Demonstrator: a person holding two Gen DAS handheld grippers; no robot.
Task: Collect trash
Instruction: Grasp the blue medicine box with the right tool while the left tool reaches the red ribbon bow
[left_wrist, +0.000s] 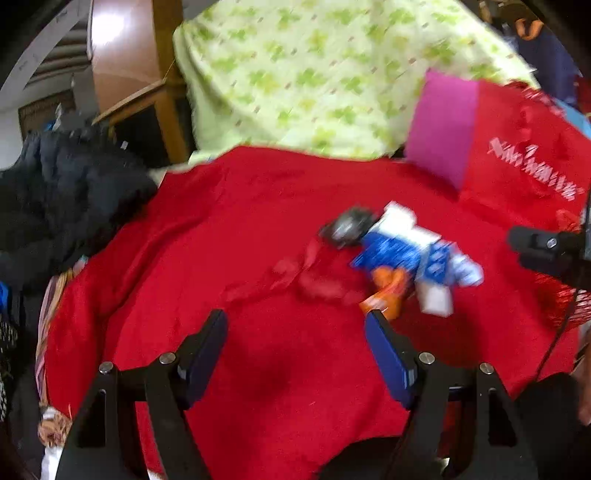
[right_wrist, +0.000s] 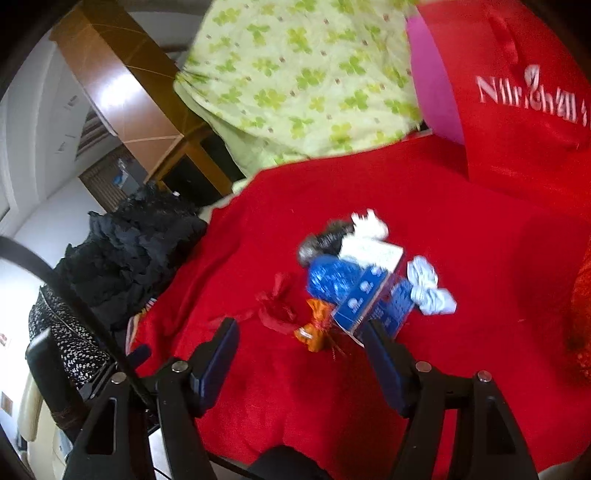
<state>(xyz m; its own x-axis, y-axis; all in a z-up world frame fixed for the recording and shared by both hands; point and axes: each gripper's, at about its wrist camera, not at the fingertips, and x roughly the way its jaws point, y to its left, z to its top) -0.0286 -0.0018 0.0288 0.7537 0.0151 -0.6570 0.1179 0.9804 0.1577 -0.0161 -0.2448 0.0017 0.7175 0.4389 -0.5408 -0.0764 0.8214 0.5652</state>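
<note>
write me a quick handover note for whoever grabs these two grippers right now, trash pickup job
Left gripper: open, empty, over the red blanket, short of the pile.
Right gripper: open, empty, close to the pile.
Trash pile sits loose mid-blanket: blue-and-white carton, orange wrapper, red wrapper, dark crumpled piece, white scraps.
Red bag with white lettering stands behind the pile, to the right.
Done: nothing picked up that I can see.
Left: grab each piece. Probably drop it in the red bag, though its opening isn't visible.

place: home bedroom | cues: quilt (left_wrist: 314, 74), blanket (left_wrist: 258, 258), wardrobe (right_wrist: 122, 92)
</note>
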